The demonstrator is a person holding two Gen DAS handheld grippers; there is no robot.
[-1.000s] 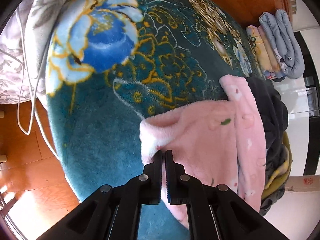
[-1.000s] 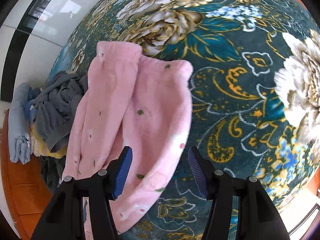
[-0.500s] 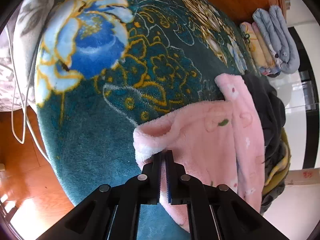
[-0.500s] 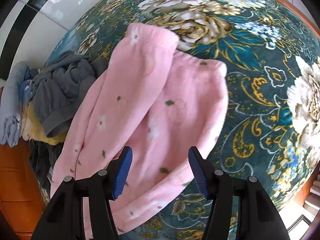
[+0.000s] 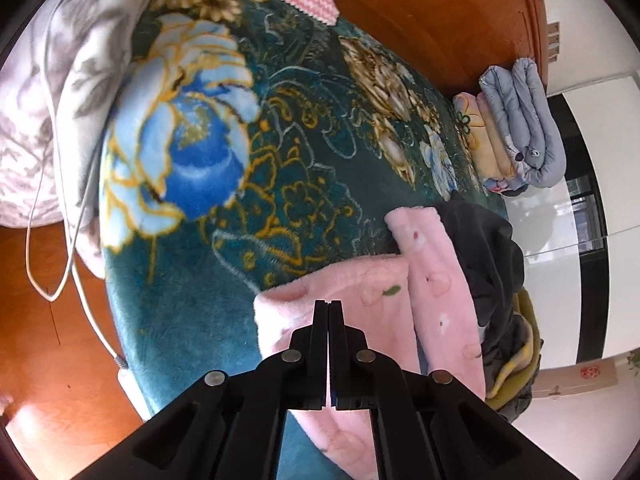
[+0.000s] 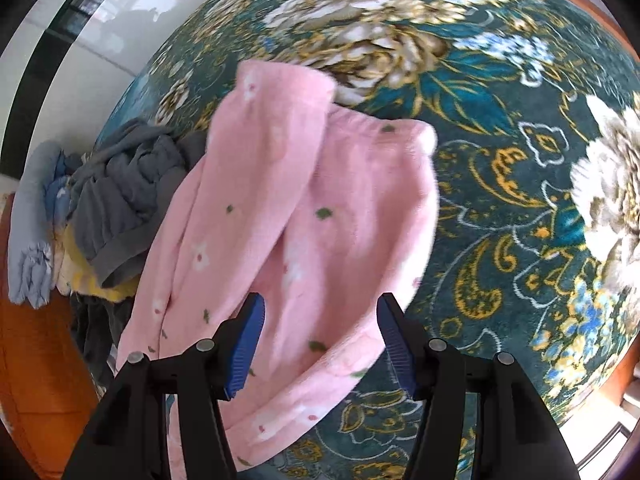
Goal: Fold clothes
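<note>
Pink fleece garment (image 5: 372,320) pinched by left gripper (image 5: 328,305); right gripper (image 6: 320,312) fingers spread above it.

We see both views lit by bright daylight; glare washes over the glossy white floor (image 5: 552,232) and the pale wall (image 6: 60,80). The fisheye lens bulges the patterned blanket (image 5: 192,320) into a dome, with black corners framing each picture. Motion blur softens the pink garment (image 6: 320,220) and the blanket's flowers; shadows are soft and faint.
</note>
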